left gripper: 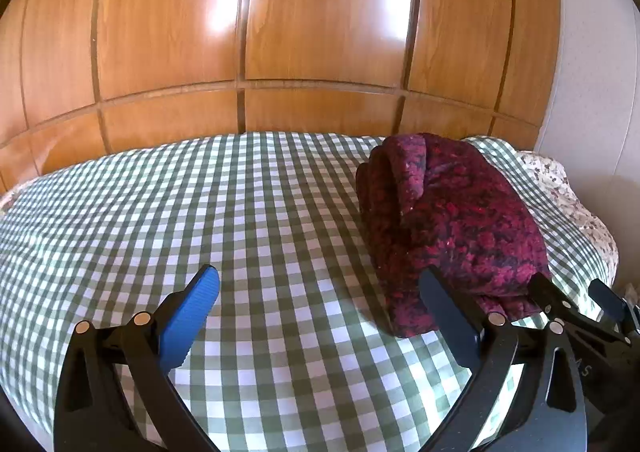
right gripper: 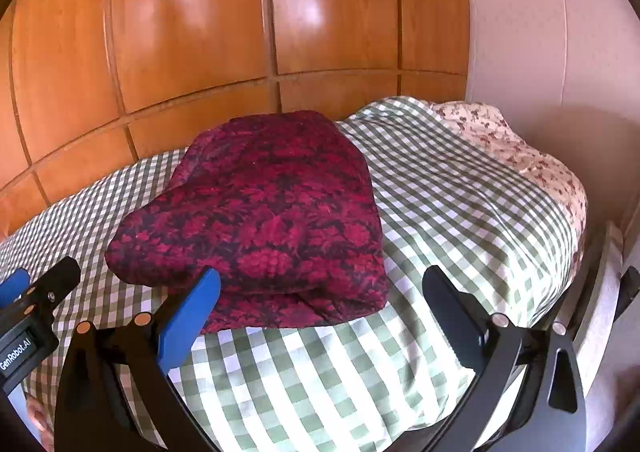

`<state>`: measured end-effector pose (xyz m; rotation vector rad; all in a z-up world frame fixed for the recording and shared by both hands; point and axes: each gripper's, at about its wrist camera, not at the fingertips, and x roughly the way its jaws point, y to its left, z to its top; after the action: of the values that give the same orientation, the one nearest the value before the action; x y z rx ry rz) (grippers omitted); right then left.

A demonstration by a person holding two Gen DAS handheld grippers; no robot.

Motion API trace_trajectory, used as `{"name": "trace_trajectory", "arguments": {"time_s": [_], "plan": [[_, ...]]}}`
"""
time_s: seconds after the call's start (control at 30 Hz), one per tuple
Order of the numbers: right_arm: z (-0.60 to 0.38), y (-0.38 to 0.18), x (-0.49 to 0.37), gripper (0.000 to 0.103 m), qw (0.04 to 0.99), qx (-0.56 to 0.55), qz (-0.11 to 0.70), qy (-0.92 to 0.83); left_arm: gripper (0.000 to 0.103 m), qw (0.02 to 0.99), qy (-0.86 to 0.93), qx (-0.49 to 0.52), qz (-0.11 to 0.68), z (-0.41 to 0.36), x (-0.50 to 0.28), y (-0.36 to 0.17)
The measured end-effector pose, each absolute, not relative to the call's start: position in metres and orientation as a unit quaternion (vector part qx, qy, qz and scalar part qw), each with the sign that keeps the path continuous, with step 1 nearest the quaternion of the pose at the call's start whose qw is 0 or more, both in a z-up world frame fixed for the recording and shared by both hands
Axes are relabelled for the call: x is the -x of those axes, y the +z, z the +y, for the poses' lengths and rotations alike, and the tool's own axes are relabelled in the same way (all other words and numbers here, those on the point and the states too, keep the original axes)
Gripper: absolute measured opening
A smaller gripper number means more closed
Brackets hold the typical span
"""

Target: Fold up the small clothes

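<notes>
A dark red patterned garment [right gripper: 264,220] lies folded into a thick bundle on the green-and-white checked bed cover [right gripper: 460,204]. In the left wrist view the garment [left gripper: 448,220] sits to the right, just beyond the right finger. My left gripper [left gripper: 320,284] is open wide over bare checked cloth, nothing between its blue pads. My right gripper [right gripper: 320,284] is open too, its span over the bundle's near right corner and the cover, pads not pressing anything. The left gripper [right gripper: 24,304] shows at the left edge of the right wrist view; the right gripper [left gripper: 576,296] shows at the right edge of the left wrist view.
A glossy wooden panelled wall [left gripper: 280,32] rises right behind the bed. A floral sheet [right gripper: 512,140] shows at the bed's far right corner, next to a pale wall [right gripper: 540,32]. The checked cover [left gripper: 160,212] stretches to the left of the bundle.
</notes>
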<state>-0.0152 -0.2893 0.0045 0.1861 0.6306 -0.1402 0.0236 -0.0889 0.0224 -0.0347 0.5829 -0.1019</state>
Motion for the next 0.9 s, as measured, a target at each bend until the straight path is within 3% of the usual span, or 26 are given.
{"name": "trace_trajectory", "arguments": {"time_s": [0.9], "plan": [[-0.2884,0.0056,0.0151,0.101,0.946,-0.088,0.306,-0.063,0.099,0.962,-0.039,0.005,0.27,-0.0907,-0.0187,0.0285]]}}
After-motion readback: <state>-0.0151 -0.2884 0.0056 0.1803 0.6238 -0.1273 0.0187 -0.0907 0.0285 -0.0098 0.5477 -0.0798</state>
